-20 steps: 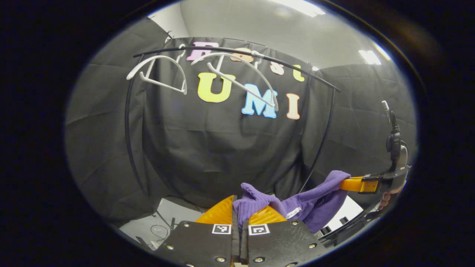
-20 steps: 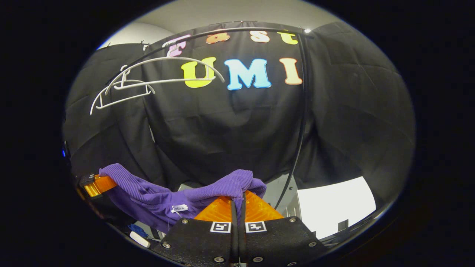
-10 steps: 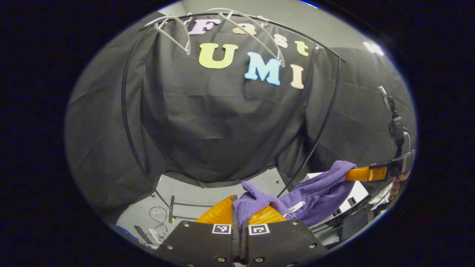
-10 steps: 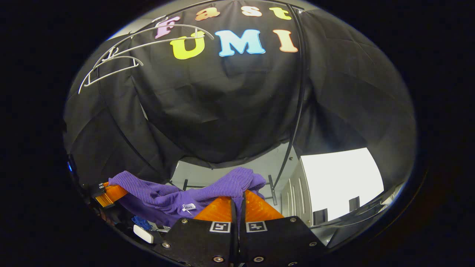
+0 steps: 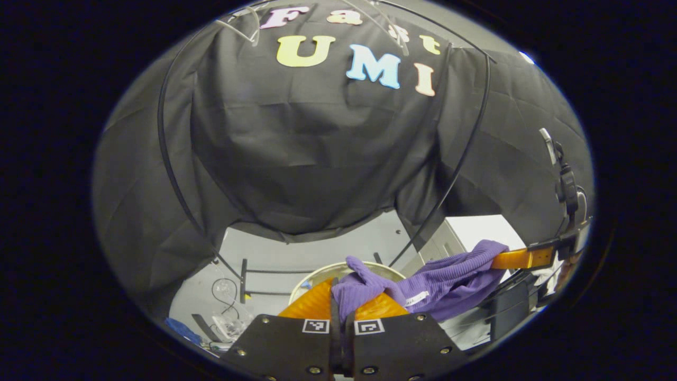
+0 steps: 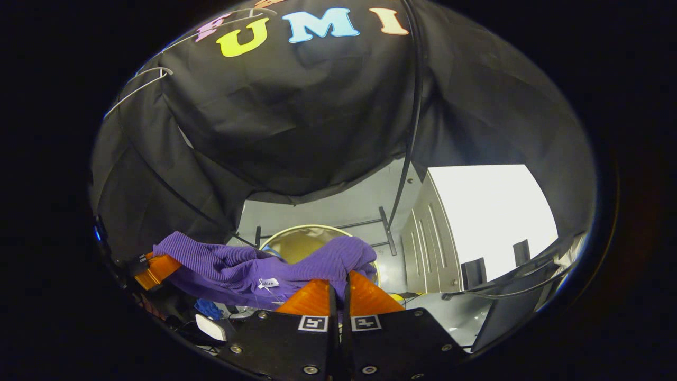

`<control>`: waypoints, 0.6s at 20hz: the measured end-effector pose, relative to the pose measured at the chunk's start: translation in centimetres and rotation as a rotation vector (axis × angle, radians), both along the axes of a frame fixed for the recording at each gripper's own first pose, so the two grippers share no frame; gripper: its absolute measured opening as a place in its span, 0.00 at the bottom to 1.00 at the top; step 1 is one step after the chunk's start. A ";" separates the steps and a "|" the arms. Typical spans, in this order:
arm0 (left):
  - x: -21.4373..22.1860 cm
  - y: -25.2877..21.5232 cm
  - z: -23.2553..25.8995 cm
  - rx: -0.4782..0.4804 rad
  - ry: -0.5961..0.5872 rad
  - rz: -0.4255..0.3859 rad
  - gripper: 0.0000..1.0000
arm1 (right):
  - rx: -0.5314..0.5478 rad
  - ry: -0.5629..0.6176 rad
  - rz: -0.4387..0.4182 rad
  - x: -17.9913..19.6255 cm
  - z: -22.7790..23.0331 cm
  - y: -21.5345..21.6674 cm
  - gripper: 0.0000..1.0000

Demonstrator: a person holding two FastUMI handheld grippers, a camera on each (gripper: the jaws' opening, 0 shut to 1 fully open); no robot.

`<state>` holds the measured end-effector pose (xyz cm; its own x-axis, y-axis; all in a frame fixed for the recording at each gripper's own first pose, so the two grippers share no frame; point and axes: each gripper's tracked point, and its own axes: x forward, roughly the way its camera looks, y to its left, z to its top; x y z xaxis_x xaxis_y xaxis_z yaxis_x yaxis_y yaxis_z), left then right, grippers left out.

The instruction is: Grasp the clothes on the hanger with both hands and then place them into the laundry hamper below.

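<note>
Left gripper (image 5: pixel 342 296) at 6 o'clock of left gripper view: fingers pinched tight on purple knit sweater (image 5: pixel 439 283). Right gripper (image 6: pixel 338 288) likewise clamped on sweater's other end (image 6: pixel 317 264). Garment stretched between both, sagging mid-span, white tag (image 6: pixel 268 283) showing. Round laundry hamper (image 6: pixel 296 241) just behind sweater toward 12 o'clock, on floor. White hangers (image 6: pixel 138 84) on black rail (image 6: pixel 411 106) at 10 o'clock, bare.
</note>
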<state>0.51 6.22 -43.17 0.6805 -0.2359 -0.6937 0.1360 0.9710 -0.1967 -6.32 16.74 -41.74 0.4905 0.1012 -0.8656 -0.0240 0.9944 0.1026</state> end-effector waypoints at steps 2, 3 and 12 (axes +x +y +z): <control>-1.1 0.7 -1.3 0.007 0.027 0.002 0.02 | 0.000 0.009 0.002 0.0 -1.0 0.4 0.02; -1.4 1.0 -1.8 0.007 0.037 0.009 0.02 | 0.003 0.012 0.000 -0.2 -1.3 0.5 0.02; -0.8 0.5 -2.1 0.008 0.051 0.033 0.07 | -0.016 0.019 0.023 -0.6 -1.5 0.0 0.03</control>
